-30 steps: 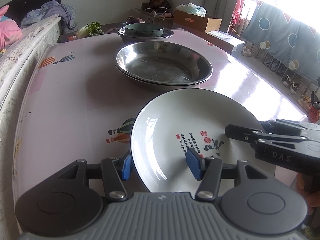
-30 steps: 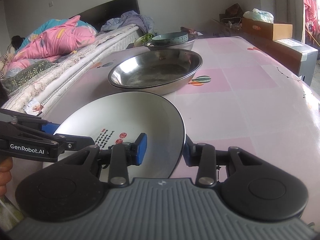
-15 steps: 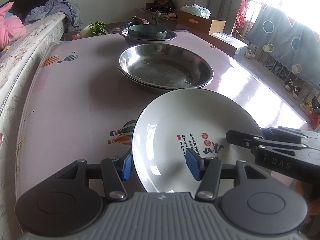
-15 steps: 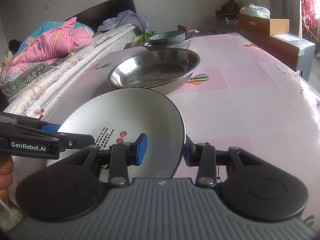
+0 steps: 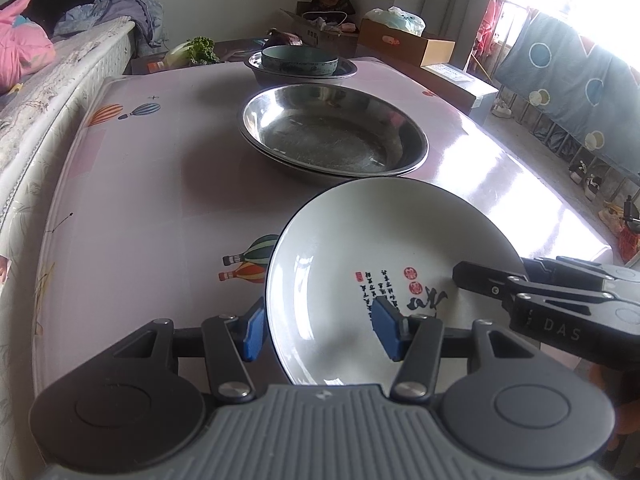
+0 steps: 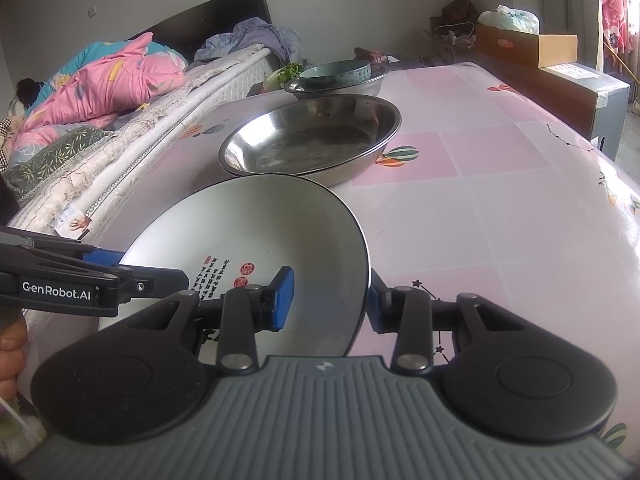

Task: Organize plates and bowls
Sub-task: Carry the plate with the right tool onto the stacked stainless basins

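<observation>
2 grippers, left and right, clamp the white plate's rim; uneven lifting could clip the near steel basin.

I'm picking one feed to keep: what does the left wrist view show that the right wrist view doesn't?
Only the left wrist view: hanging blue cloth by the window.
Only the right wrist view: pink quilt on the bed.
Both: white plate straddled at its rim by the left gripper and the right gripper, steel basin, and teal bowl beyond.
</observation>
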A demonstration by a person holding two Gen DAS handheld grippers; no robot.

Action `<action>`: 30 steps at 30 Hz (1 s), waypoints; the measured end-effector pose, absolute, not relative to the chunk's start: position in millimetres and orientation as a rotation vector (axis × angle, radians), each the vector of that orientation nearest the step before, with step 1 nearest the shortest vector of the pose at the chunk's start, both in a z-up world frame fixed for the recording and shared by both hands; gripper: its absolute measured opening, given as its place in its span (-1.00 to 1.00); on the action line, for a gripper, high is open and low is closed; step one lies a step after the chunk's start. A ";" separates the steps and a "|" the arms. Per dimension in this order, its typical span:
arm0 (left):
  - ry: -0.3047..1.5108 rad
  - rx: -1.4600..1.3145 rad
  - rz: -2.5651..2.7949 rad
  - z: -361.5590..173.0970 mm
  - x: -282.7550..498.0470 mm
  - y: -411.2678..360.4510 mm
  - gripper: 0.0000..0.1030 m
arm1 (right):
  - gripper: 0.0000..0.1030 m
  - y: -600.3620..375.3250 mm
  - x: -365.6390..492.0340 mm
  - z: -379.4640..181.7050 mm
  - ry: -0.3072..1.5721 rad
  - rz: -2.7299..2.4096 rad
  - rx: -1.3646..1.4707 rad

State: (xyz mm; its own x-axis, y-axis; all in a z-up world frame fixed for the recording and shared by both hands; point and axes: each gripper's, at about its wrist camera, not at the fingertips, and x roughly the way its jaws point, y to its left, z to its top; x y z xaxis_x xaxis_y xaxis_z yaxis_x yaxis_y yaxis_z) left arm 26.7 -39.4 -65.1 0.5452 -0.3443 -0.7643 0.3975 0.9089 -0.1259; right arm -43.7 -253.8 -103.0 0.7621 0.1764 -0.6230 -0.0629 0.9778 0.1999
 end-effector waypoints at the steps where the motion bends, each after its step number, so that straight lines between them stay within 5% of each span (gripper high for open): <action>1: 0.892 0.064 -0.440 -65.1 26.7 -39.4 0.07 | -0.28 -253.9 -43.2 -103.2 0.693 0.130 0.170; 30: 0.850 0.024 -0.422 -41.7 30.0 -31.7 0.07 | -0.28 -250.9 -42.2 -82.2 0.680 0.134 0.162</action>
State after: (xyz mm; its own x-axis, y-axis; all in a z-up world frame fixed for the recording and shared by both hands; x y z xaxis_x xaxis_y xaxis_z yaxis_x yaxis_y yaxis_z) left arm 30.0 -31.7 -41.7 0.5822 -0.3521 -0.7328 0.3709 0.9171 -0.1460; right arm -42.2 -250.9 -82.2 0.7695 0.1760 -0.6139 -0.0704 0.9788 0.1924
